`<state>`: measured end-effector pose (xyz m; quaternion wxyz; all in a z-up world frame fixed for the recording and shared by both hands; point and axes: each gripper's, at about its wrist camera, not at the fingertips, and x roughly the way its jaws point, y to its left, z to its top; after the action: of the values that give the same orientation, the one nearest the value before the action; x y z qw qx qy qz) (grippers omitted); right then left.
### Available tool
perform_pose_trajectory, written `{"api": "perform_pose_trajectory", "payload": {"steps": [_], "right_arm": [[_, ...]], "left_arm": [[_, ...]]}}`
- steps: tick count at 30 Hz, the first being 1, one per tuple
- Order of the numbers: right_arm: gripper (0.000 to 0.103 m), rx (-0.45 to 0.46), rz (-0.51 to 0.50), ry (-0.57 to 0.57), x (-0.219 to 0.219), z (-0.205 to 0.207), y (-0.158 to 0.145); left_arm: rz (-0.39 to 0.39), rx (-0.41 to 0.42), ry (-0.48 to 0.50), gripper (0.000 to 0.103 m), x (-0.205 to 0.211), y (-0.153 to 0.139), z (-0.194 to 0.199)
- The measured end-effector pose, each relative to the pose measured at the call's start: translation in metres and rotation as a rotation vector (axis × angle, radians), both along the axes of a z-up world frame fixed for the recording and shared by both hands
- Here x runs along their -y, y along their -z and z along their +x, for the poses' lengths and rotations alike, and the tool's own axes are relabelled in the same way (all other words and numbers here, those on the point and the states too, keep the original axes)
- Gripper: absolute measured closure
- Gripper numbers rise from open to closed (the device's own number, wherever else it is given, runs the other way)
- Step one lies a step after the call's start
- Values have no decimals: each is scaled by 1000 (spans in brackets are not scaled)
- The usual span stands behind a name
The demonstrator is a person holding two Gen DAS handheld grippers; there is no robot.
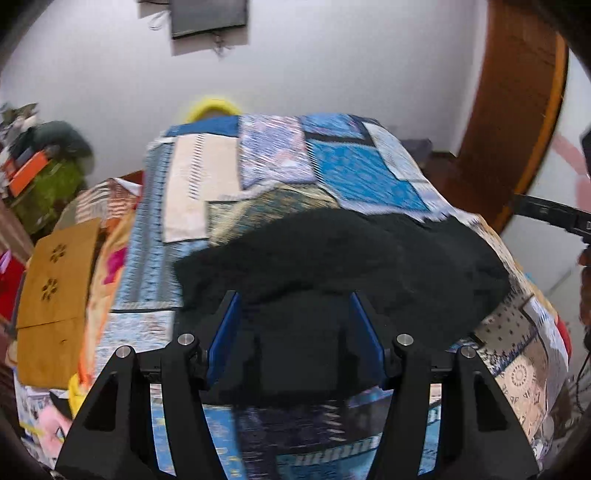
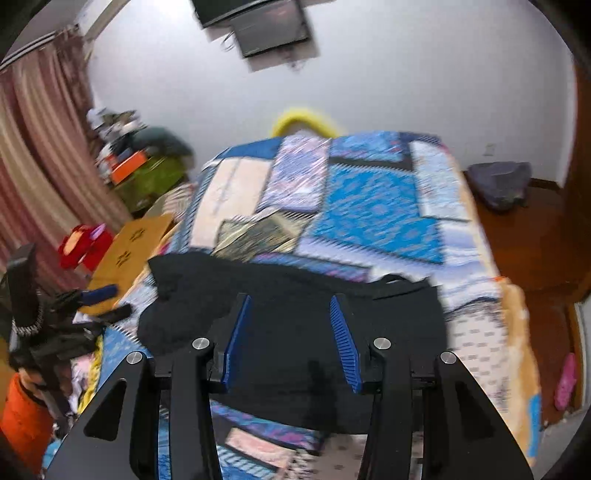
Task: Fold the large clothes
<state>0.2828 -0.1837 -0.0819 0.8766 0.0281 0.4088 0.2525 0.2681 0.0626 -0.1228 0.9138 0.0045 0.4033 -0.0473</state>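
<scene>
A large black garment [image 1: 332, 258] lies in a folded heap on the near end of a bed with a blue patchwork quilt [image 1: 354, 166]. My left gripper [image 1: 293, 299] hovers over the garment's near edge, jaws wide apart and empty. In the right wrist view the same black garment [image 2: 295, 321] lies across the quilt [image 2: 373, 206]. My right gripper [image 2: 290, 301] is above its middle, open and empty. The left gripper [image 2: 103, 302] shows at that view's left edge, and the right gripper's black body [image 1: 554, 218] at the left wrist view's right edge.
A brown cardboard sheet [image 1: 59, 280] and colourful cloths lie left of the bed. A cluttered green-covered stand [image 2: 147, 170] is by the curtain [image 2: 33, 166]. A dark cushion [image 2: 498, 181] sits on the wooden floor at the right. A screen [image 2: 266, 26] hangs on the far wall.
</scene>
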Motion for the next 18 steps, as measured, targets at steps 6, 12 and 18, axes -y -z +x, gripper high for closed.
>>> {"api": "perform_pose_trajectory", "payload": {"steps": [6,12,18], "right_arm": [[62,-51,-110,-52,-39,4,46],[60,-98,-237,-79,-58,10,88],[45,-74,-261,-106,-61,9,99]], "left_arm": [[-18,-108,20,44,26,45,26],[-37,-121,-3,39,26,71,53],[-18,-119,-7,27,26,91,77]]}}
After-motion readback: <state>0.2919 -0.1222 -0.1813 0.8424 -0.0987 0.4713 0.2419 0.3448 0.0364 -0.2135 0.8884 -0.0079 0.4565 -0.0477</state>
